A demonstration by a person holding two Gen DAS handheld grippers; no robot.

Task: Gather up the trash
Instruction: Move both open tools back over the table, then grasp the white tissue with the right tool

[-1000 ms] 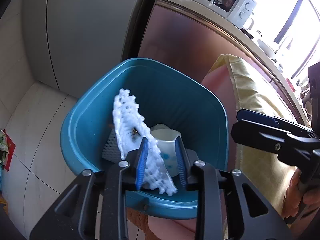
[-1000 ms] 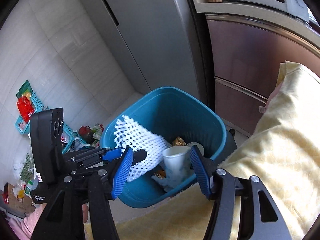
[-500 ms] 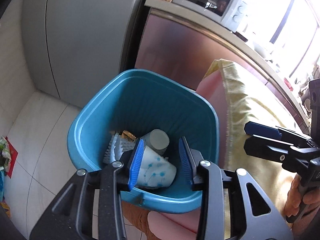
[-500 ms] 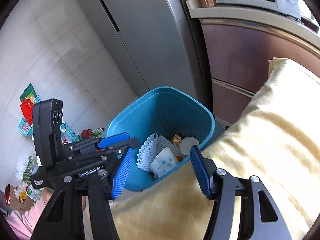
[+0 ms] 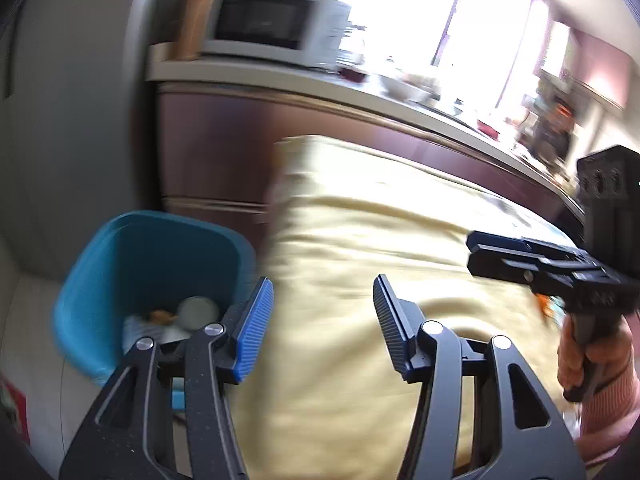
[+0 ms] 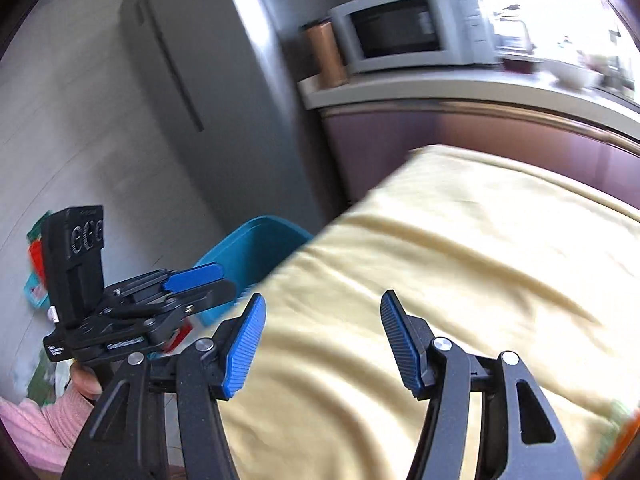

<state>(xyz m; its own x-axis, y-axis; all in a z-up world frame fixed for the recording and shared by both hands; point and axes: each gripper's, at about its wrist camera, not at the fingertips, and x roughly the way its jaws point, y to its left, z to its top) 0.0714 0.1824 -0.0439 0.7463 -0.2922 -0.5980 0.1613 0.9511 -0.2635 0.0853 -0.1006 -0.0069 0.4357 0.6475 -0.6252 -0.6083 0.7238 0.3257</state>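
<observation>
Trash is in the bin now: a second ago your left gripper (image 5: 323, 312) pinched a white foam net over the teal bin (image 5: 152, 256), half a second ago the net lay inside beside a dotted paper cup, and now the left wrist view shows only pale shapes and a round cup bottom (image 5: 198, 307) low in the bin (too blurred to sort one piece from another). Your left jaws have just been opening, and nothing sits between them; they stand spread over the yellow cloth (image 5: 380, 264). That reads as one drop finished, so the job turns to finding the next piece. Both views have swung off the bin toward the cloth-covered surface, the bin now at lower left in the left view and a sliver of it (image 6: 256, 252) past the cloth's edge in the right view. Your right gripper (image 6: 323, 328) is spread too, empty, tilted down at the cloth (image 6: 460, 264). Something orange and green shows at the cloth's far right edge (image 6: 618, 432), probably more litter, though the blur hides what it is. Your left hand (image 6: 86, 380) grips its handle, pink sleeve below it.
</observation>
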